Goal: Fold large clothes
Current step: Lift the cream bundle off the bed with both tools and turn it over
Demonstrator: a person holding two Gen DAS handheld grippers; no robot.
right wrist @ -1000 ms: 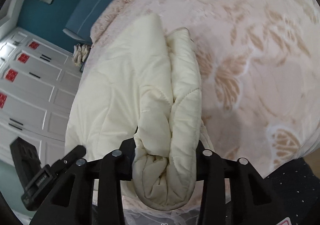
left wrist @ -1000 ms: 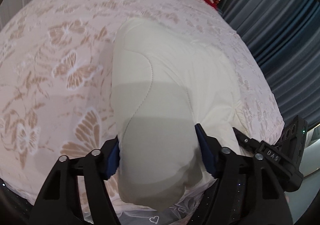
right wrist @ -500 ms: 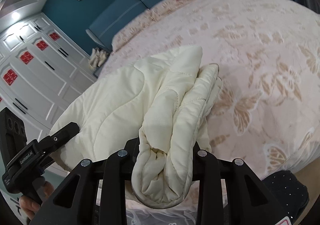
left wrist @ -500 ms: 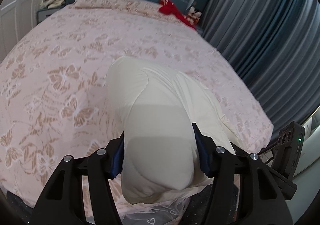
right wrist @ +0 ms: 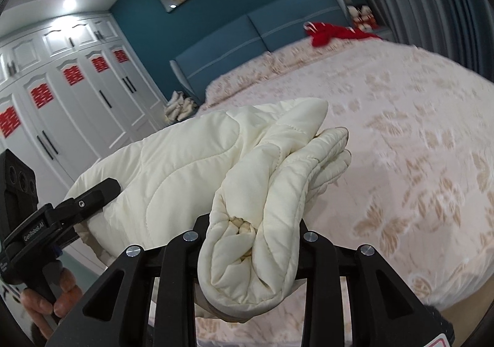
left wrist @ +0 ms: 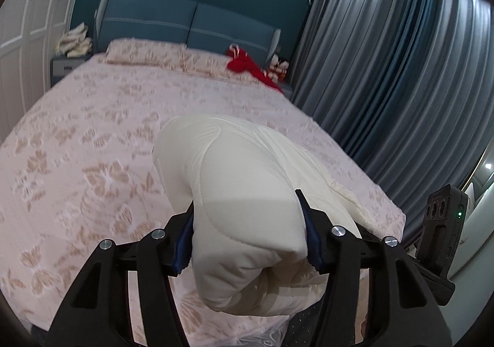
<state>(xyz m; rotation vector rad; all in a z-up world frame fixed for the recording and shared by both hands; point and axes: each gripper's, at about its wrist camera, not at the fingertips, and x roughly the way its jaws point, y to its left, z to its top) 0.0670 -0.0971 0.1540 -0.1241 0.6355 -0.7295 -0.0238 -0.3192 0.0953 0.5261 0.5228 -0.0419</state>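
Already bunched, the cream quilted coat [left wrist: 247,192] hangs above the bed [left wrist: 92,146], clenched by both grippers' fingers [left wrist: 304,214], final folds seemingly pending.

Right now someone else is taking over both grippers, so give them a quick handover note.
Left gripper: shut on the near end of the cream jacket.
Right gripper: shut on a bunched, rolled end of the same jacket.
The jacket is raised at the foot of the bed; its far end seems to rest on the cover.
Done: it looks gathered lengthwise.
Left: carry the held ends forward, lay it flat, release.
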